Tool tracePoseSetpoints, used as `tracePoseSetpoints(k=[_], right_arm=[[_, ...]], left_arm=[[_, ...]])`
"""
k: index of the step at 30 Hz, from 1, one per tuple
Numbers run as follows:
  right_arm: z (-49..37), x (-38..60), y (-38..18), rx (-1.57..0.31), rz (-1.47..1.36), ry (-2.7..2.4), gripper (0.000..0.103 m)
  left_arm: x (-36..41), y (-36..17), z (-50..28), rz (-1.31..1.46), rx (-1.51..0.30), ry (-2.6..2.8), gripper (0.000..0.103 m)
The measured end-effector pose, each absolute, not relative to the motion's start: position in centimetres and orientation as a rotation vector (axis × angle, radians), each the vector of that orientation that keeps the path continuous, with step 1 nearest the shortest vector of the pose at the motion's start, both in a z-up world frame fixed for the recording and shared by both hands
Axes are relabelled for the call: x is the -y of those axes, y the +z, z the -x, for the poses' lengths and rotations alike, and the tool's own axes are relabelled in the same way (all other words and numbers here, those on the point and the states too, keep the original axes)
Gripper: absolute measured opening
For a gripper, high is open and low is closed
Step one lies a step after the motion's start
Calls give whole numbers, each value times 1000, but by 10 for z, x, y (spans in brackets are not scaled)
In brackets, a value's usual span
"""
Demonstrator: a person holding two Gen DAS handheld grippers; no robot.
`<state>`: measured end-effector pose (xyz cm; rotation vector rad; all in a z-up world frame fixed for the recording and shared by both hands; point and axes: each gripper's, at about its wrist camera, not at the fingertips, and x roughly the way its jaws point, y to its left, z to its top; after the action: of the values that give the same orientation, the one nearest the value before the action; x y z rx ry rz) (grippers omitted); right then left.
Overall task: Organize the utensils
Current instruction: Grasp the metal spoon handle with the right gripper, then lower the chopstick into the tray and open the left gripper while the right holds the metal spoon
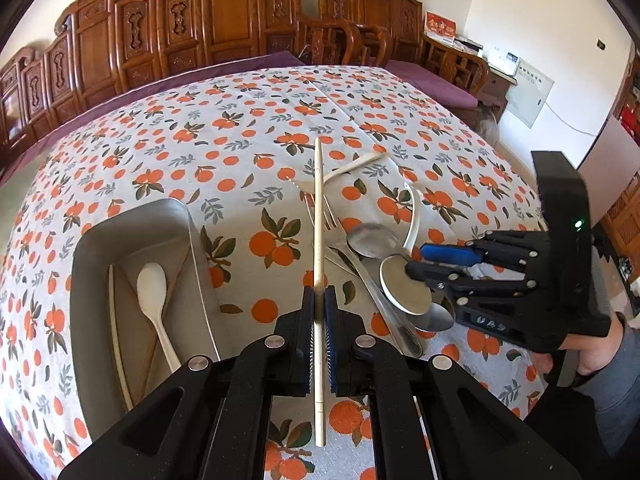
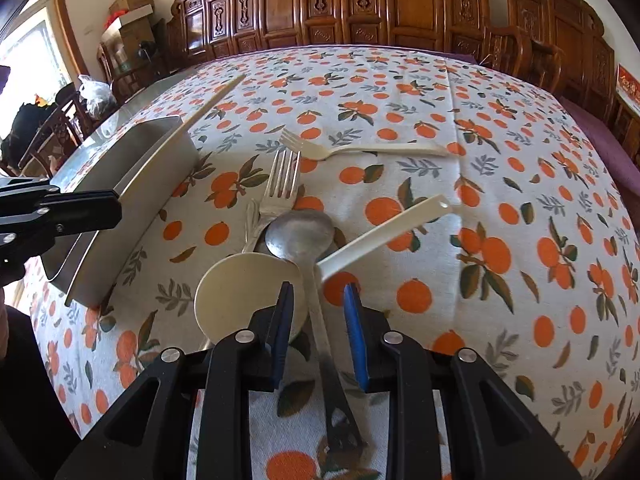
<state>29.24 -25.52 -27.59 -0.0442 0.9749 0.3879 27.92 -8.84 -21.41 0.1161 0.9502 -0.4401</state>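
The left gripper (image 1: 319,304) is clamped on a slim pale chopstick (image 1: 319,216), lower centre; so thin and smooth, it could pivot and miss the grey metal tray (image 1: 132,224) at lower left. The right gripper (image 2: 316,308), jaws apart, straddles a dull steel spoon (image 2: 301,234) in the pile

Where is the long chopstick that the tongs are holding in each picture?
Left wrist view: the chopstick runs up the middle, pinched between the left tongs.
Right wrist view: it slants across the upper left, over the gray tray, coming from the left tongs at the left edge.
Shared landmark: the metal fork on the orange-print tablecloth.
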Motion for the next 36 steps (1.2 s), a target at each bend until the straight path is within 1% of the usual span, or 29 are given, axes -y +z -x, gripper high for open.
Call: tracePoseSetpoints(k=[2, 3, 5, 6, 7, 10, 24, 36], right_arm=[[-293, 251, -277, -979, 59, 378, 26], [-293, 250, -277, -980, 67, 375, 23], [-292, 250, -277, -981, 67, 373, 21], [-292, 251, -277, -982, 63, 374, 18], [-292, 252, -277, -982, 60, 372, 12], [-292, 253, -276, -982, 62, 371, 7], [-279, 262, -248, -885, 29, 357, 7], [-271, 248, -223, -796, -1, 411, 7]], left_arm=[[87, -213, -279, -113, -946, -441, 4], [87, -212, -279, -112, -943, -442, 4], [87, -211, -278, -113, -940, -444, 4], [87, -211, -278, -114, -939, -445, 4], [87, -211, -278, -115, -938, -445, 4], [87, -209, -277, -113, -931, -447, 4], [77, -196, -269, -108, -899, -420, 4], [29, -177, -254, -40, -869, -350, 4]])
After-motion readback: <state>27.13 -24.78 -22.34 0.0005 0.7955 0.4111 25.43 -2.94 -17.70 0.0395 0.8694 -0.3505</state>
